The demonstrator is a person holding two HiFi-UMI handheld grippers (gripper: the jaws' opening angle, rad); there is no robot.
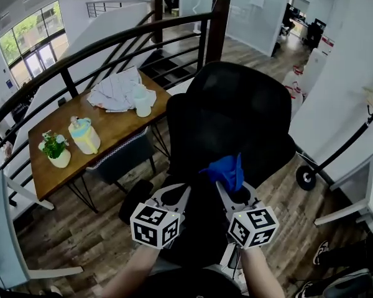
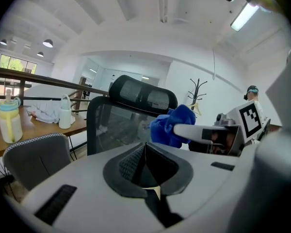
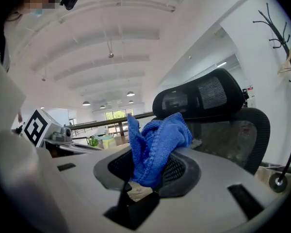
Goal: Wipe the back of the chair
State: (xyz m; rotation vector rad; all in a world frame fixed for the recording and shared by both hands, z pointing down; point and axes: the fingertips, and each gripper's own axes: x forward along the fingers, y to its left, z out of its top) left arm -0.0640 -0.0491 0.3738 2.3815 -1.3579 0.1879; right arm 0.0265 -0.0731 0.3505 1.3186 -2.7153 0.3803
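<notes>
Nearest, low in the head view: left gripper (image 1: 174, 194), pinched fully together on nothing, the dark pads meeting at their tips with no gap. Just beside it, level with it: right gripper (image 1: 231, 190), clenched on a bunched blue cloth (image 1: 227, 169). Cloth (image 3: 157, 147) pinched between the pads and spilling up over them, one corner standing upright.

Directly ahead of both grippers: black office chair (image 1: 236, 104), mesh back and headrest turned toward the person. Cloth held up against the lower part of the chair back; actual contact impossible to judge from any view.

Beyond the chair, to the left: wooden table (image 1: 112, 129). On it, from near to far:
- small potted plant (image 1: 55, 149)
- pale yellow bottle (image 1: 84, 135)
- white cup (image 1: 143, 104)
- crumpled white fabric (image 1: 115, 89)

Tucked under the table's near edge: grey chair (image 1: 121, 157). Behind the table: dark railing (image 1: 112, 42), curving past a stairwell. Far right in the right gripper view: black coat stand (image 3: 276, 23) against the white wall.
</notes>
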